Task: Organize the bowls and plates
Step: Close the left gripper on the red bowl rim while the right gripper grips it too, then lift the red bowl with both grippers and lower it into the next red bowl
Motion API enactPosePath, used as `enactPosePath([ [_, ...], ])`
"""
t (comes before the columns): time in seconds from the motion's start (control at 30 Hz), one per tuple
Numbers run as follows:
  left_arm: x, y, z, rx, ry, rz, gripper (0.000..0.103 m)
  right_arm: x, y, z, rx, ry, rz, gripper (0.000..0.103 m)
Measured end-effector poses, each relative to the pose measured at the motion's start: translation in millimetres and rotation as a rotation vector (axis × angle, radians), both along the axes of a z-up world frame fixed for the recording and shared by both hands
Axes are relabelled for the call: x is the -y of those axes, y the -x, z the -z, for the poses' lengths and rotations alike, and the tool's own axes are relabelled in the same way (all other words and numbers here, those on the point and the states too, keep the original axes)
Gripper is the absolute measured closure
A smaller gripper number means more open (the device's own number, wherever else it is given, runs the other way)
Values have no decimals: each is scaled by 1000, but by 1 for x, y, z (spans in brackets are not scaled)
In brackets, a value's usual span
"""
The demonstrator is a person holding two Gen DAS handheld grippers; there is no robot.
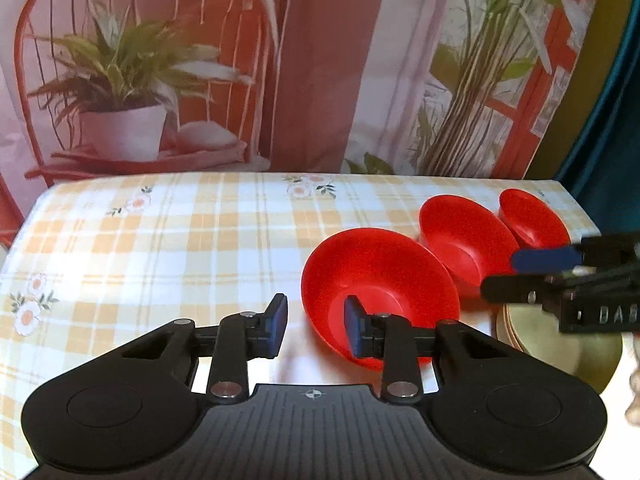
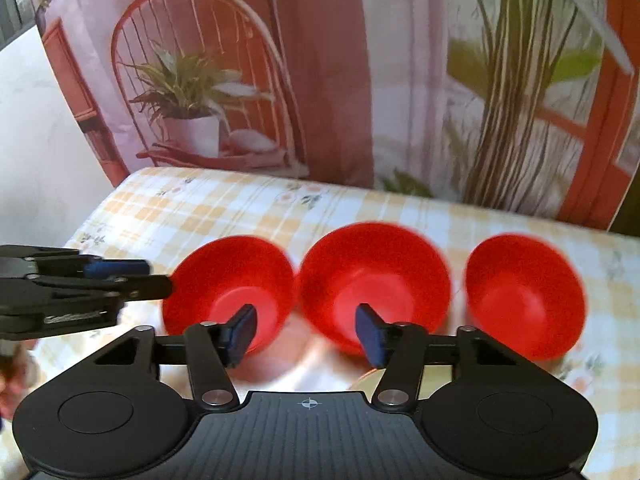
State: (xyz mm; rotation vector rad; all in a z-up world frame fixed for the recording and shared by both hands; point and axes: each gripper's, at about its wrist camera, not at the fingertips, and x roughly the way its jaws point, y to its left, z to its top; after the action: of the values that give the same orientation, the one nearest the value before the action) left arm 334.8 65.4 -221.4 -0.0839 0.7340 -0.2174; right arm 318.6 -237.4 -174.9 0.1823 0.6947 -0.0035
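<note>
Red bowls sit in a row; my left gripper and right gripper are both released, gripping nothing. I'd pinch one rim squarely, then nest.

left gripper: black body, ribbed base, crosshair mark, silver screws
right gripper: same black build
pads: dark blue
lettering: white, side housing

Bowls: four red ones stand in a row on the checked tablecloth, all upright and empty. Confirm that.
Not four. The right wrist view shows three red bowls: left, middle and right. They stand in a row on the checked tablecloth, all upright and empty.
</note>
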Motion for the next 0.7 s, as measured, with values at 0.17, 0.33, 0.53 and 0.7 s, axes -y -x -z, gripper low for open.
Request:
enactPosePath([
  [0.17, -3, -7, 7, -11, 44, 9, 71, -7, -7, 9, -28, -78, 17, 65],
  [0.33, 0, -8, 15, -13, 59, 25, 84, -16, -17, 19, -54, -93, 16, 69],
  [0.53, -3, -4, 20, -6, 68, 35, 88, -13, -27, 31, -85, -135, 55, 86],
  [0.7, -5, 2, 18, -5, 63, 31, 87, -15, -26, 29, -79, -141, 52, 90],
])
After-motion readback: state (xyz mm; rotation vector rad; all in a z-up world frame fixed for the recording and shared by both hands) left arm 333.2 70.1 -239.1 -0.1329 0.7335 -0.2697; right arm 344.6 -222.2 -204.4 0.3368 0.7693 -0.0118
